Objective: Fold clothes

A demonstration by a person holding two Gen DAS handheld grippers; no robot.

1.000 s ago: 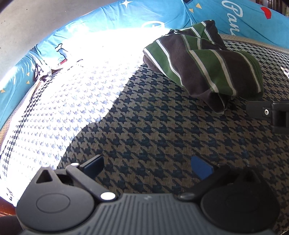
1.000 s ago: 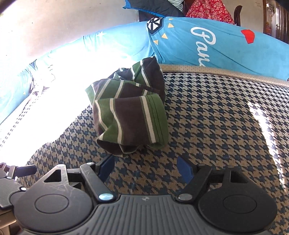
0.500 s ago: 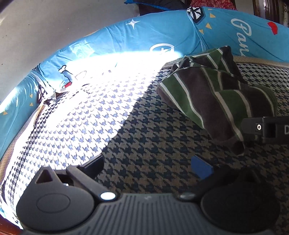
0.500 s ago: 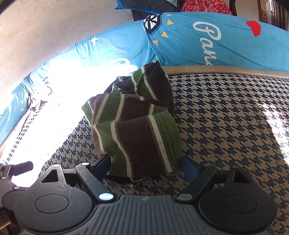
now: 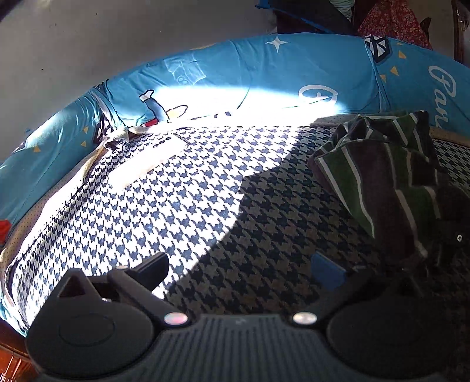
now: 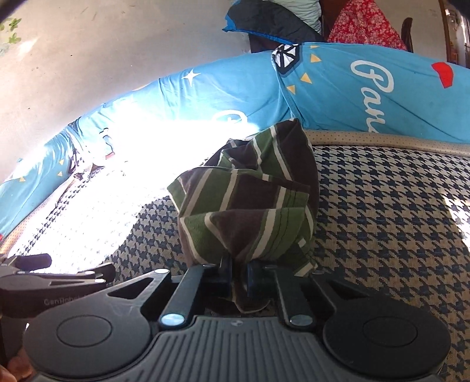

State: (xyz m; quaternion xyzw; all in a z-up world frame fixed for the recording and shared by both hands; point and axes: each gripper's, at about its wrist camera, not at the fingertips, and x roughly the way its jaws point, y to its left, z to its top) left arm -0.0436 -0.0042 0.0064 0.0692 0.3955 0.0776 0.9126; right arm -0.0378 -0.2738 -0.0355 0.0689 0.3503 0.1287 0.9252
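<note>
A crumpled garment with green, dark brown and white stripes (image 6: 249, 211) lies bunched on a houndstooth-patterned bed cover (image 6: 396, 220). My right gripper (image 6: 238, 274) is shut on the garment's near edge, with cloth pinched between its pads and a flap hanging below. In the left wrist view the same striped garment (image 5: 382, 176) sits at the far right. My left gripper (image 5: 239, 266) stands open over the bare cover, left of the garment, with nothing between its fingers. The right gripper's dark body (image 5: 452, 235) shows against the cloth there.
Blue printed pillows (image 5: 264, 79) line the back of the bed against a pale wall. A pale flat strip (image 5: 147, 164) lies on the sunlit left part of the cover. Strong sunlight washes out the left side. More fabrics (image 6: 361, 26) are heaped behind the pillows.
My right gripper moved forward to the garment's near edge and shut on it. The left gripper stayed open and its view swung left, so the garment slid toward its right edge.
</note>
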